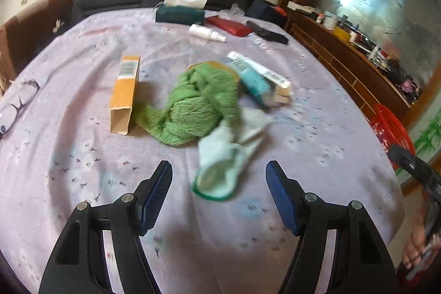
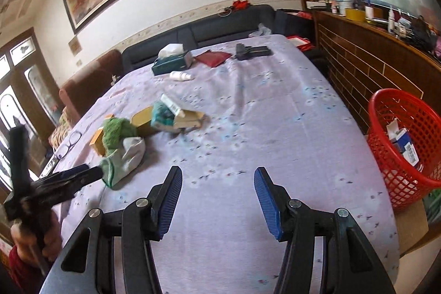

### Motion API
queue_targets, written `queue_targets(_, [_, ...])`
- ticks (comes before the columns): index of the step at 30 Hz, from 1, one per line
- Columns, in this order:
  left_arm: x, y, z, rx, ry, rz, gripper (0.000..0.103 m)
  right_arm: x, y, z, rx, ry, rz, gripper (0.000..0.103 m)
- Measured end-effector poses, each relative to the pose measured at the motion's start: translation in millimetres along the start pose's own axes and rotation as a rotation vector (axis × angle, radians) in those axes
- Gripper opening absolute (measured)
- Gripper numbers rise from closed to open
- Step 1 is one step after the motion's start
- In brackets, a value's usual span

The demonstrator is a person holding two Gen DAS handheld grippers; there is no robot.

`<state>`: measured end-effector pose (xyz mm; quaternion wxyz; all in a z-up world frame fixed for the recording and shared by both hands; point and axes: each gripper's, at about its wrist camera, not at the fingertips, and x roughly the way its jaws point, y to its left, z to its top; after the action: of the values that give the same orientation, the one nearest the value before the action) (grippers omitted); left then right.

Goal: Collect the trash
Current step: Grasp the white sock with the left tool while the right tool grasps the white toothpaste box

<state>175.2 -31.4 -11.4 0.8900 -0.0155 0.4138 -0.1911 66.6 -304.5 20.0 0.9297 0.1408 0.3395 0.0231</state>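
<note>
From the left wrist, the left claw (image 1: pixel 219 178) hangs over the lilac flowered cloth of the desk (image 1: pixel 69 156), its blue pads apart at about a middle width and gripping nothing; the open cuff of a pale mint sock (image 1: pixel 223 172) lies on the cloth just ahead, between the lines of the two fingers but touching neither. Behind the sock sits a bunched green towel (image 1: pixel 198 106), touching it, with an open-ended orange carton (image 1: pixel 125 92) lying just left of the towel and a teal-and-white box (image 1: pixel 259 79) against its right side. Farther back lie a white spray bottle (image 1: pixel 205 32), a dark green tissue box (image 1: pixel 179 14), a red pouch (image 1: pixel 230 26) and a black case (image 1: pixel 268 32). A pair of glasses (image 1: pixel 19 104) rests near the left edge, and a red basket (image 1: pixel 391 134) shows past the right edge. From the right wrist, the right claw (image 2: pixel 217 183) is likewise spread to a middle gap and empty, with only bare cloth between its pads. The left claw (image 2: pixel 91 174) appears at the left, its tip at the sock (image 2: pixel 124 159); whether it touches is unclear. The red mesh basket (image 2: pixel 399 128) stands beside the desk's right edge and holds blue-and-white cartons (image 2: pixel 403 145). The towel (image 2: pixel 117 132) and the teal box (image 2: pixel 164 115) lie well apart from the basket.
</note>
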Motion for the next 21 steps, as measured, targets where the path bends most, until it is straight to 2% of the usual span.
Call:
queue_targets(3, [22.5, -6.6, 5.3, 0.014, 0.039, -0.02, 0.069, -0.9, 6.5, -1.1, -0.021, 0.003, -0.008, 0.059])
queue_targets(8, [45.4, -20.9, 17.1, 0.007, 0.069, 0.003, 0.069, -2.2, 2.2, -0.5, -0.017, 0.009, -0.017, 0.059])
queue_targets(10, [53.2, -24.1, 21.9, 0.007, 0.074, 0.027, 0.06, -3.1, -0.4, 0.5, -0.016, 0.01, -0.018, 0.059])
queue_targets(12, [57.7, -24.8, 22.5, 0.004, 0.082, 0.038, 0.042, -1.9, -0.9, 2.2, -0.015, 0.014, -0.015, 0.059])
queue_targets(15, [50.4, -25.0, 20.1, 0.021, 0.053, 0.041, 0.025, 3.6, -1.9, 9.4, -0.004, 0.036, 0.03, 0.059])
queue_targets(21, [20.0, -22.0, -3.3, 0.048, -0.001, 0.027, 0.021, 34.4, 8.3, 43.1, -0.026, 0.098, 0.104, 0.059])
